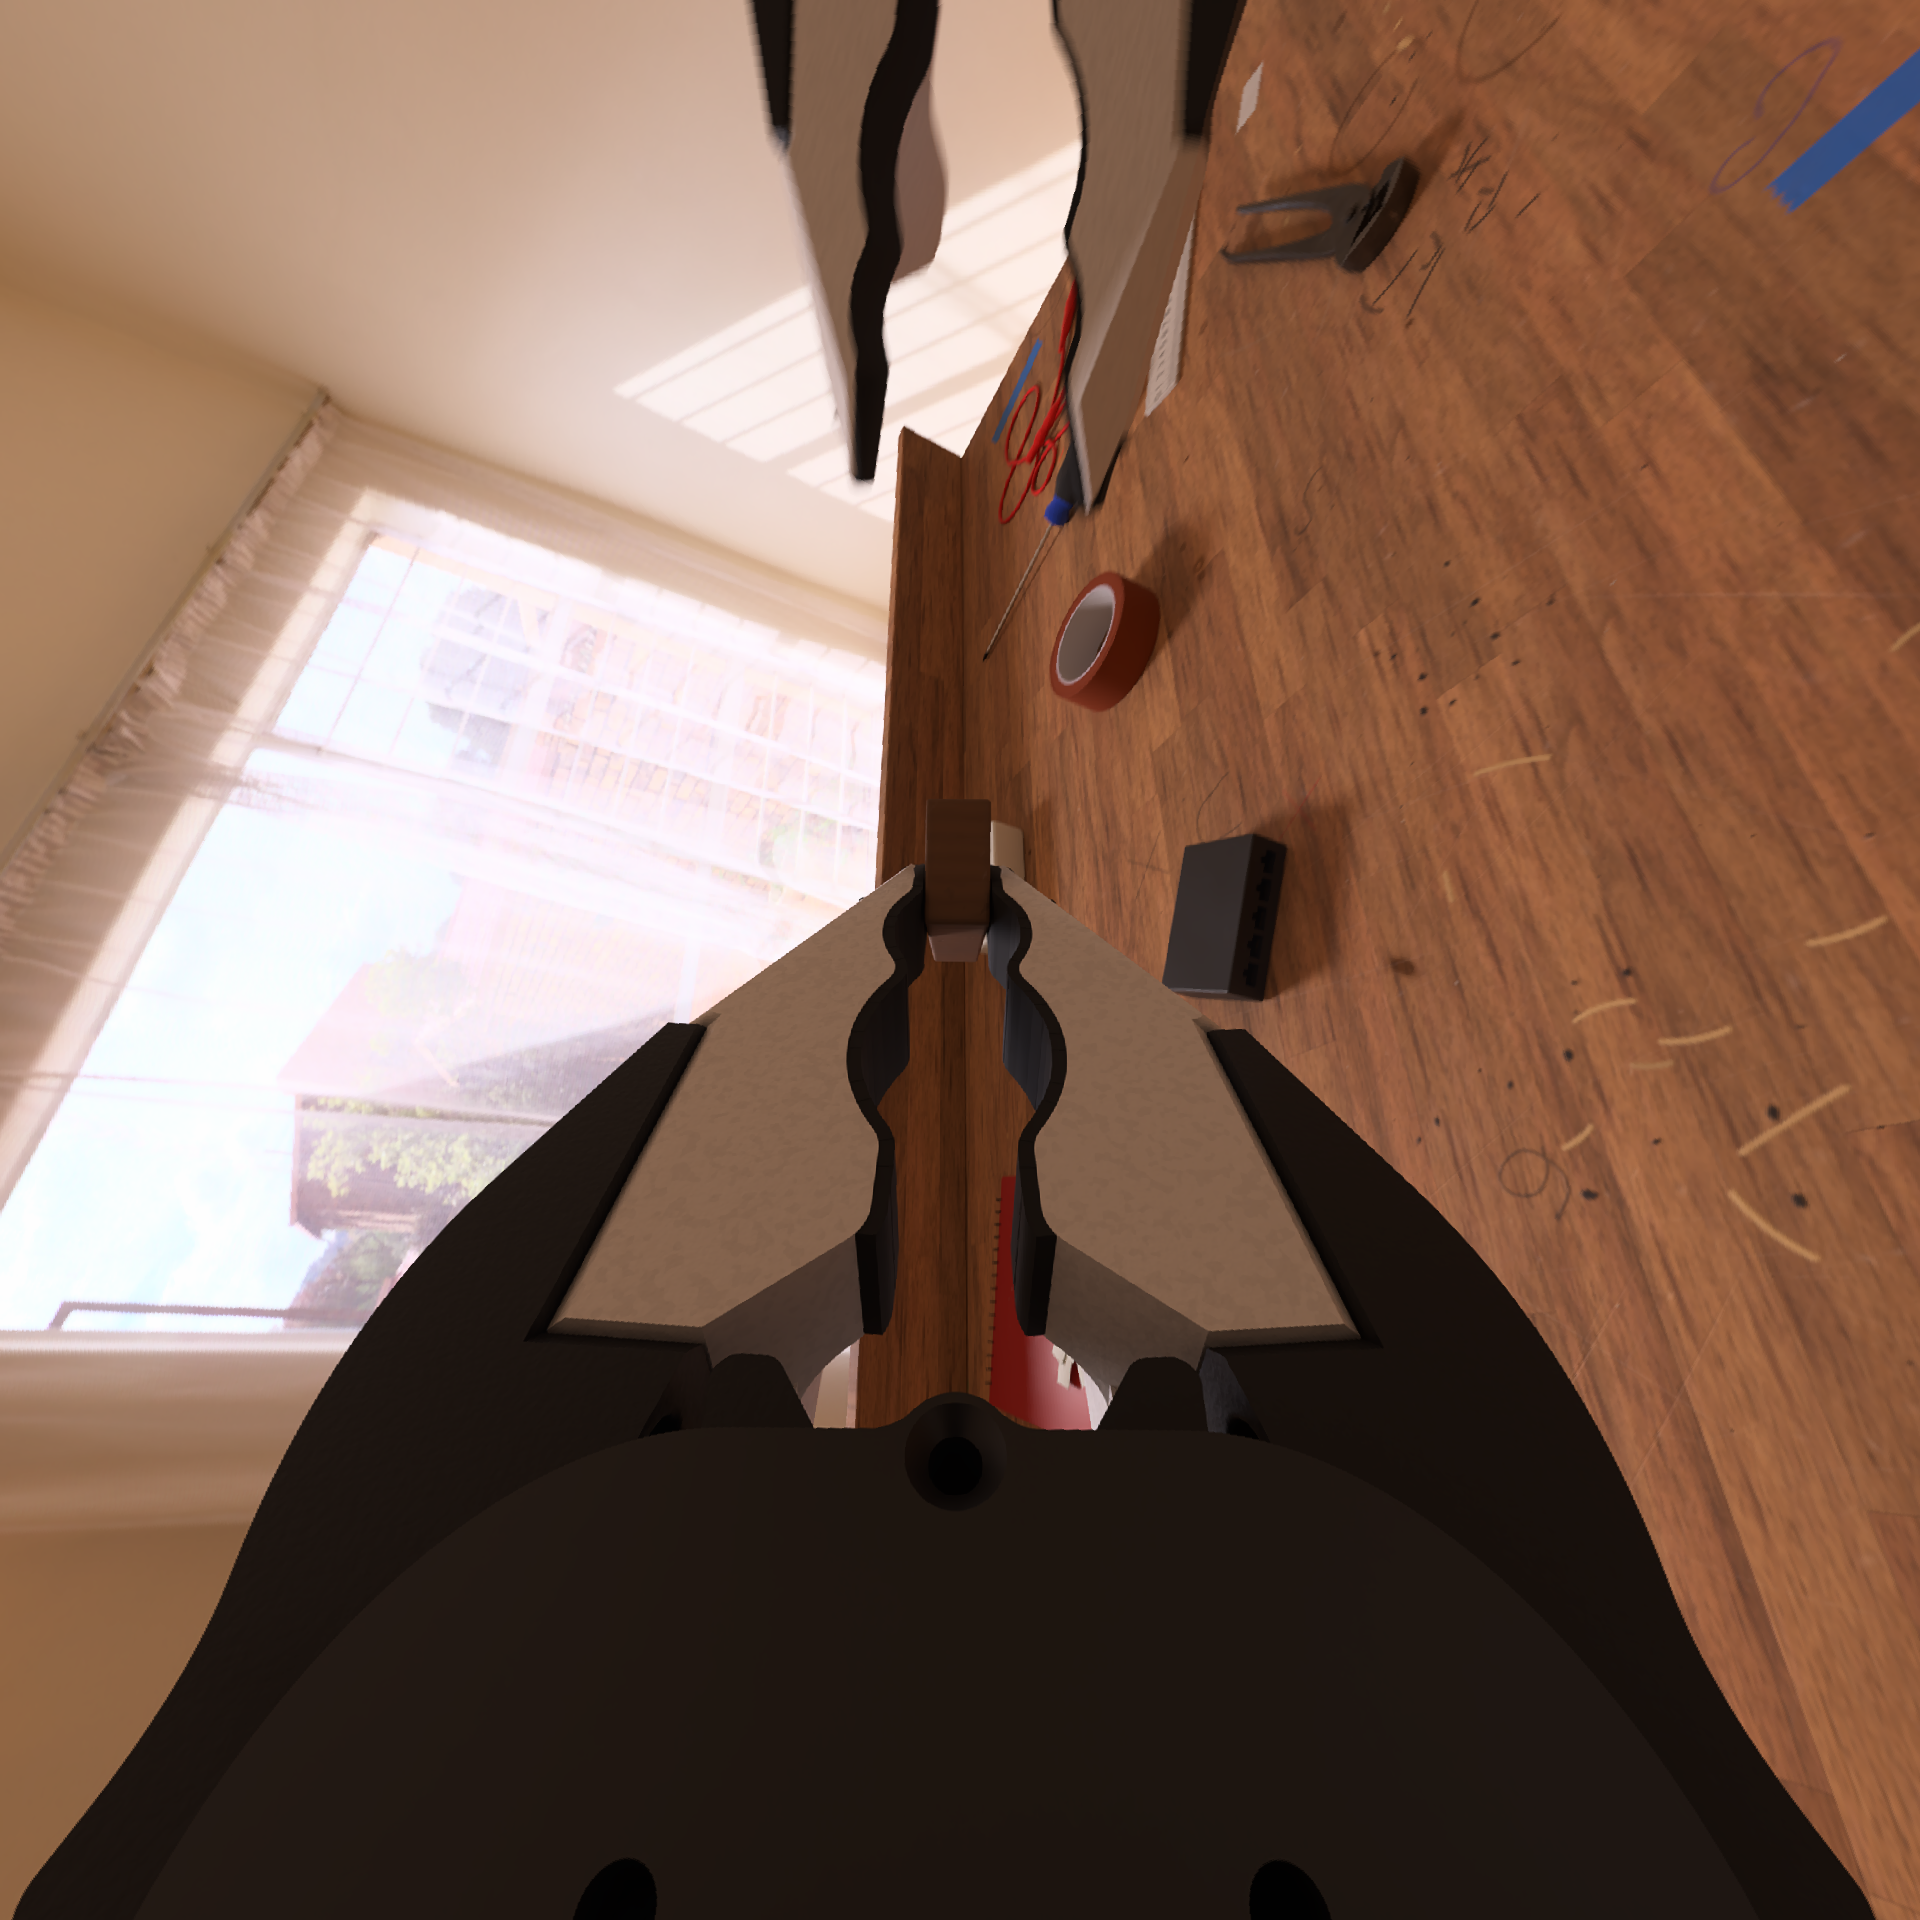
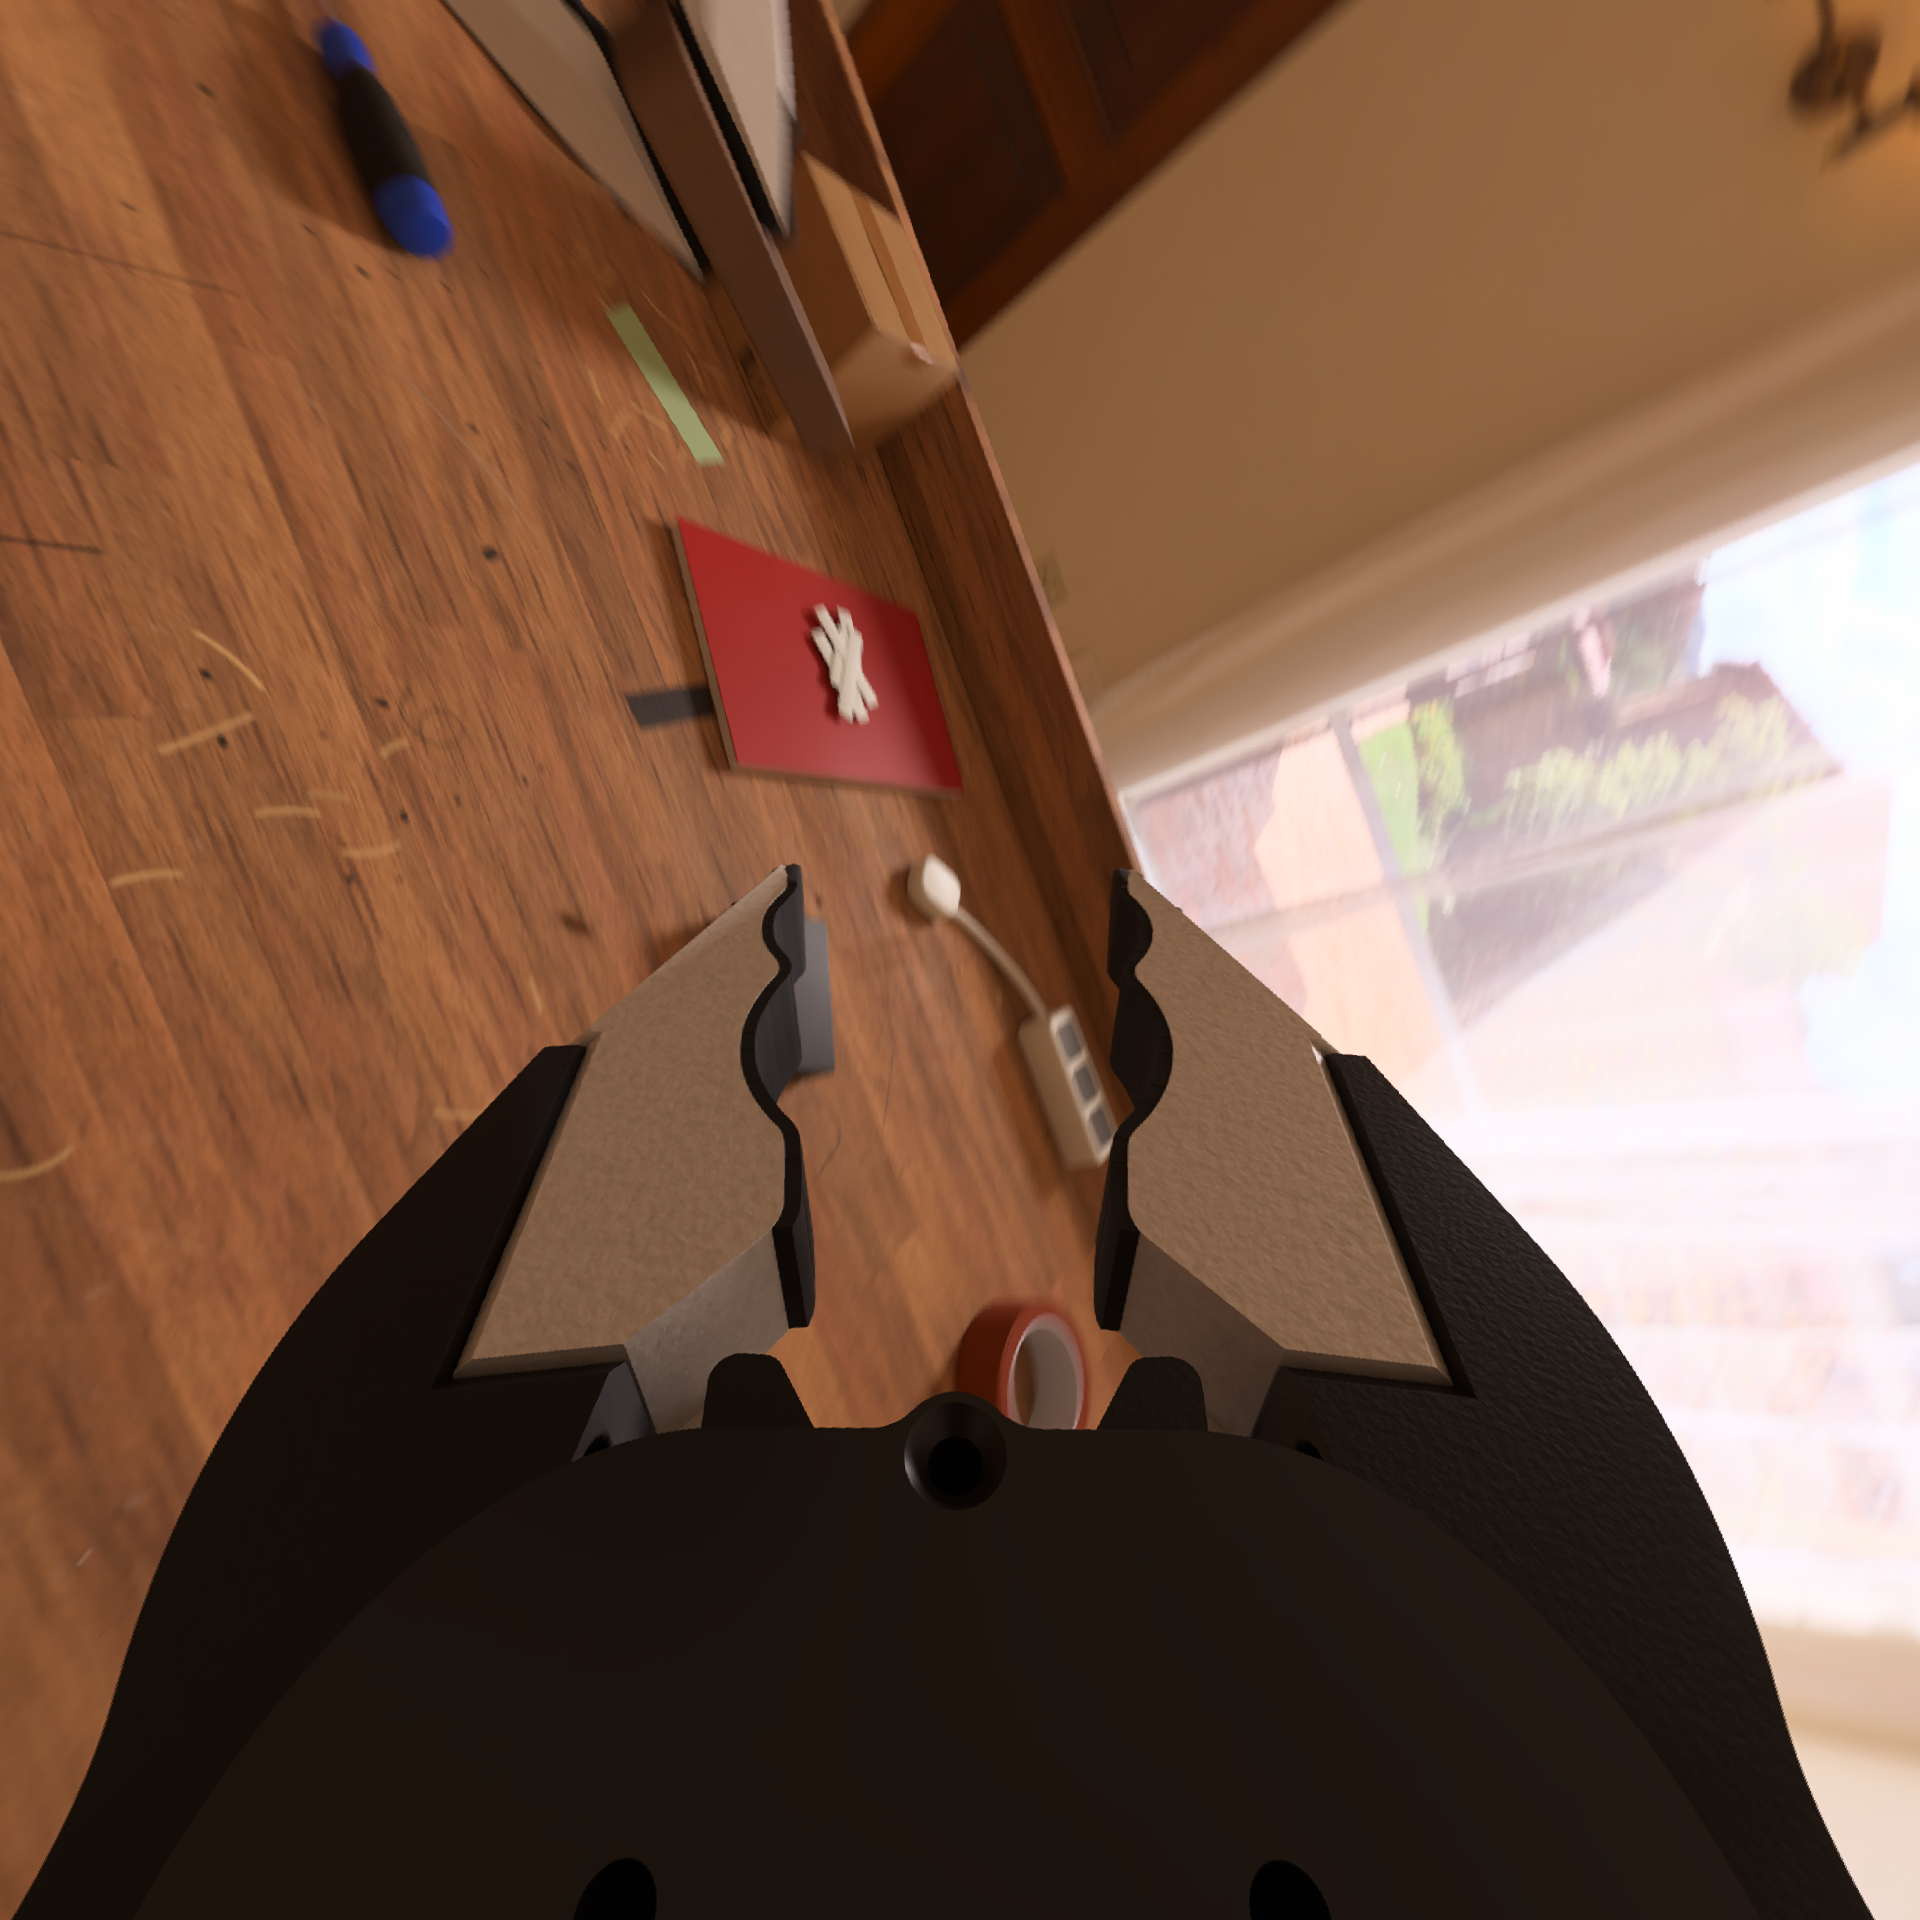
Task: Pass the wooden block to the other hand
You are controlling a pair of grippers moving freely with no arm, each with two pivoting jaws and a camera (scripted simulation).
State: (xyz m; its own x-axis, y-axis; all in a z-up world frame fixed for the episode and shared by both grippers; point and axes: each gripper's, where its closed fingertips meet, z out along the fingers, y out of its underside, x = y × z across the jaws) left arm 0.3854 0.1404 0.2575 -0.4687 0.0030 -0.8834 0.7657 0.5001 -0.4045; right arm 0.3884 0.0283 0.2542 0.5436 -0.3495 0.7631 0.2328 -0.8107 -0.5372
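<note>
My left gripper (image 1: 956, 883) is shut on a small dark wooden block (image 1: 956, 868), pinched at the fingertips and held in the air beside the wooden table's (image 1: 1558, 727) edge. My right gripper (image 1: 977, 483) shows farther off at the top of the left wrist view, open, its tips apart from the block. In the right wrist view the right gripper (image 2: 956, 883) is open and empty above the table. The left gripper (image 2: 738, 239) shows at that view's top with a brown bar, probably the block (image 2: 800, 353), sticking out between its fingers.
On the table lie a red tape roll (image 1: 1101, 644), a black box (image 1: 1226, 914), red scissors (image 1: 1029, 457), a blue-handled screwdriver (image 2: 384, 156), a dark plier-like tool (image 1: 1330, 218), a red card (image 2: 810, 665) and a white adapter with cable (image 2: 1060, 1081). The table edge drops off toward a window.
</note>
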